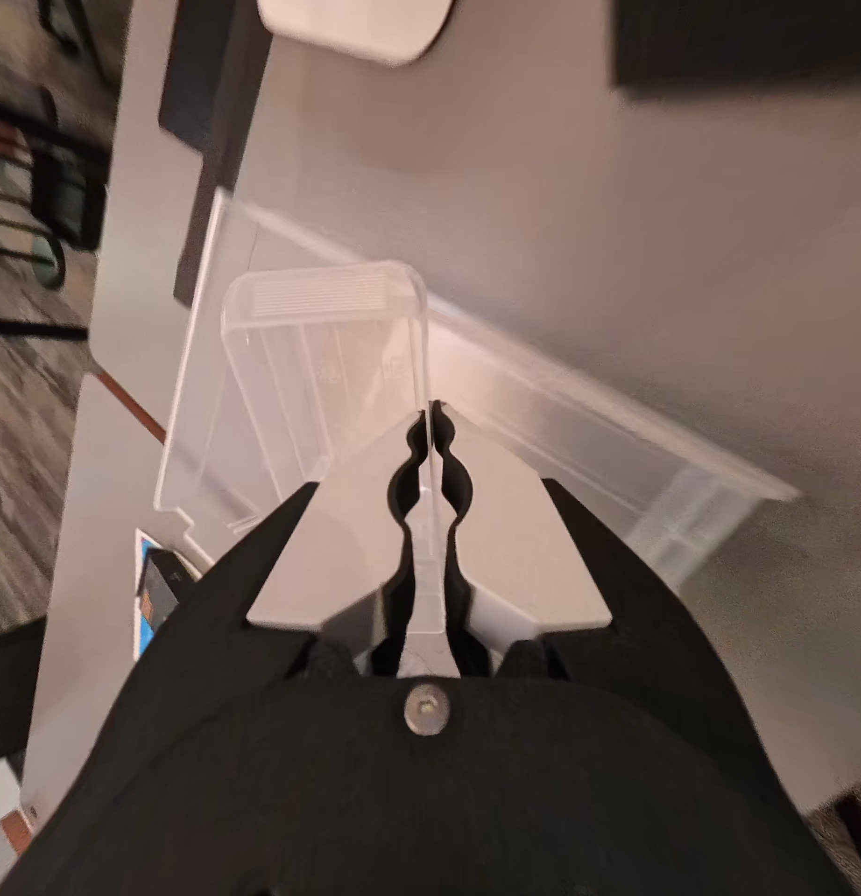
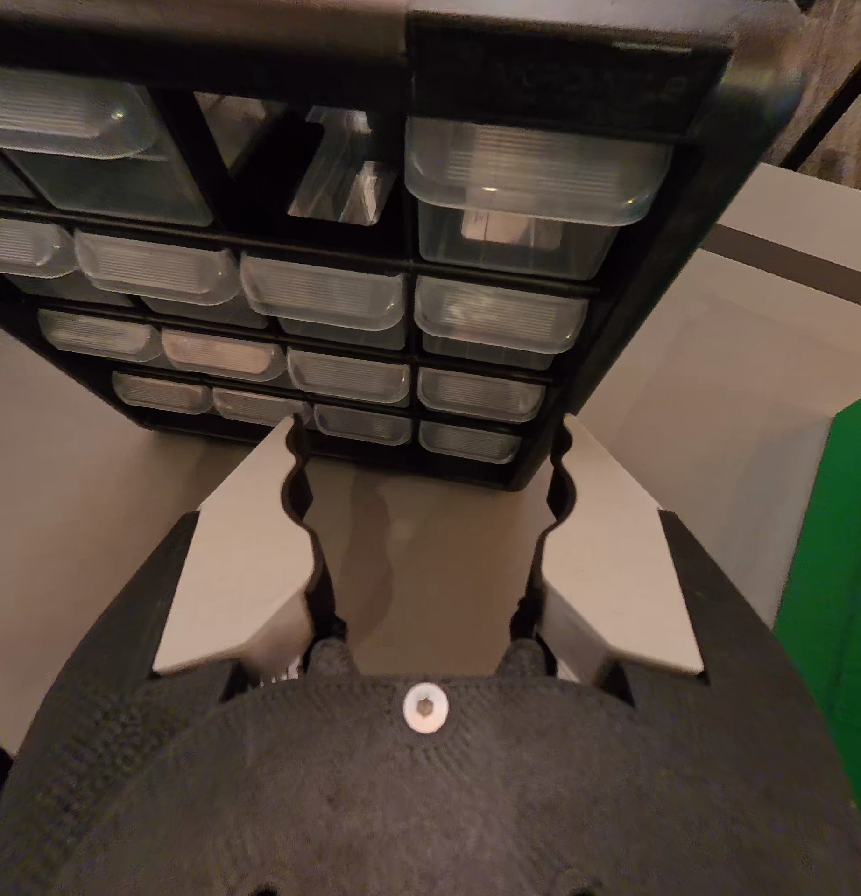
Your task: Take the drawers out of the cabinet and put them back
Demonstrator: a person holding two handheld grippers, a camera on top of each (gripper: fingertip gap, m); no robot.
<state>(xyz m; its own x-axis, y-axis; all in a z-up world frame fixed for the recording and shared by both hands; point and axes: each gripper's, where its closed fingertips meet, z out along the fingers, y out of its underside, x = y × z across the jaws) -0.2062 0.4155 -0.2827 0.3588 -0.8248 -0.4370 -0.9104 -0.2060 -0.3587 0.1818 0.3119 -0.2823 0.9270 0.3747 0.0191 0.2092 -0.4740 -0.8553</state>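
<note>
In the left wrist view my left gripper is shut on the thin wall of a clear plastic drawer and holds it tilted above the light table. The drawer's ribbed front handle points away from me. In the right wrist view my right gripper is open and empty, a short way in front of the black drawer cabinet. The cabinet holds several clear drawers. One slot in its top row stands open with no drawer in it.
A dark box and a white object lie at the far side of the table. A dark panel stands near the table's left edge, floor beyond. A green surface is at the right of the cabinet.
</note>
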